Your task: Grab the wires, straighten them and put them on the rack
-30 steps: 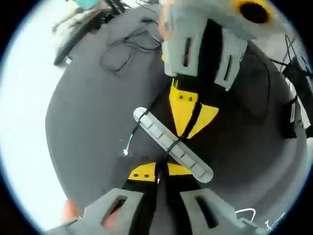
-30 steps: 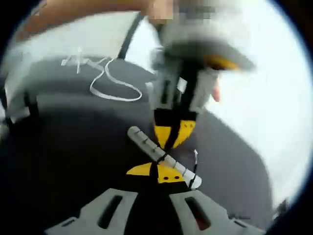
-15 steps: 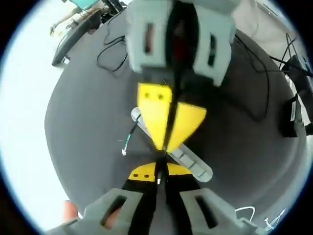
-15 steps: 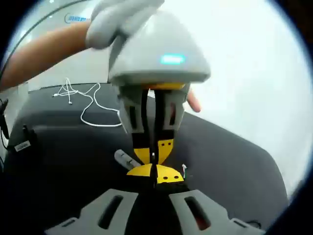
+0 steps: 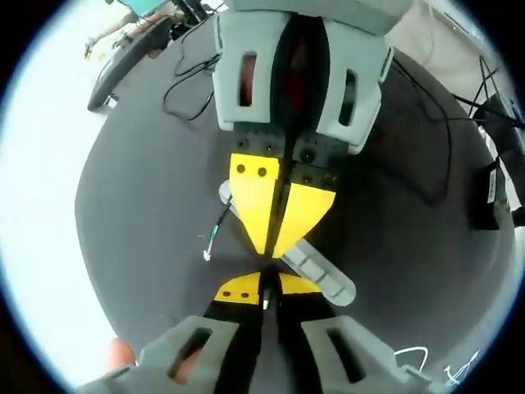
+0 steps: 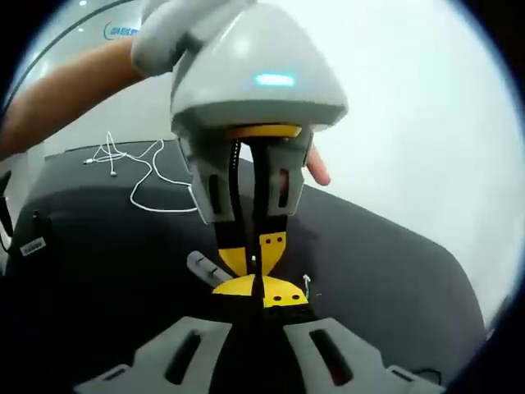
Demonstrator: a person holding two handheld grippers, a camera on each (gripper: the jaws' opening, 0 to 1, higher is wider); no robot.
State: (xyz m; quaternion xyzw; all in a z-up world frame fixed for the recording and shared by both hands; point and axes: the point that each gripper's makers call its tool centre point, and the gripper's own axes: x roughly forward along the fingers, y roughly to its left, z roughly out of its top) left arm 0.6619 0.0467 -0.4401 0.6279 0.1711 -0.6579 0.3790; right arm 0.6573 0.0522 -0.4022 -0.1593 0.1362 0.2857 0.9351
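Note:
A thin black wire (image 5: 219,231) with a green-white end lies across a grey slotted rack (image 5: 318,273) on the dark round table (image 5: 139,205). My left gripper (image 5: 264,289) rises from the bottom of the left gripper view, yellow jaws shut on that wire. My right gripper (image 5: 269,249) comes down from the top, also shut on the wire, its tips almost touching the left one's. In the right gripper view my right gripper (image 6: 259,290) meets the left gripper (image 6: 251,264) just above the rack (image 6: 200,267). The wire's end (image 6: 306,284) pokes out to the right.
Loose black cables (image 5: 194,88) lie at the far side of the table, with more cables and a black adapter (image 5: 490,194) to the right. A white cable (image 6: 146,182) is coiled on the table. A gloved hand (image 6: 184,33) holds the left gripper. The table edge (image 5: 82,222) curves close by.
The two grippers have closed the gap between them along the wire and now stand tip to tip over the rack. The rack and wire end stay in place.

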